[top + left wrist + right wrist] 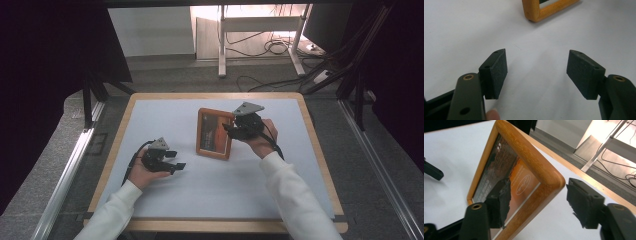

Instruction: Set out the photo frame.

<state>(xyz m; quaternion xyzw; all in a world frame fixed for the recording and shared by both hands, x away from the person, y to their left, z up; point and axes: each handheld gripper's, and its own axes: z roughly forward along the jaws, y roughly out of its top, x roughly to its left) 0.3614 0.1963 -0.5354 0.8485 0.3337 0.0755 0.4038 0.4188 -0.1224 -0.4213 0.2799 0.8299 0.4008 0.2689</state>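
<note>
White sheeting covers the wood-edged table [125, 117], with grey floor and loose cables beyond it at the top of the high view. At the frame's centre stands a wooden picture frame [215, 133], upright and leaning slightly, its orange print facing the lower left. My right gripper [229, 129] sits at the frame's upper right corner, my hand behind it to the right. In the right gripper view that rounded corner of the picture frame [541, 173] rises between my two black jaws: the left pad lies in front of the glass, close to it or just brushing it, while the right pad stands clear of the wood with white table showing in the gap. The jaws are spread and pinch nothing; the frame stands on its own.

My left gripper [176, 160] rests low in the left half of the high view, well apart from the frame, cradled in my palm. In the left gripper view its jaws are wide apart over bare sheeting, with one corner of the picture frame [544, 11] at the top edge.

By my reading, this is the letting-go step, the frame set upright and the grip off it. Next I need to draw the right gripper straight back and away without the left pad catching the glass, since a nudge at this top corner could tip the frame over.
</note>
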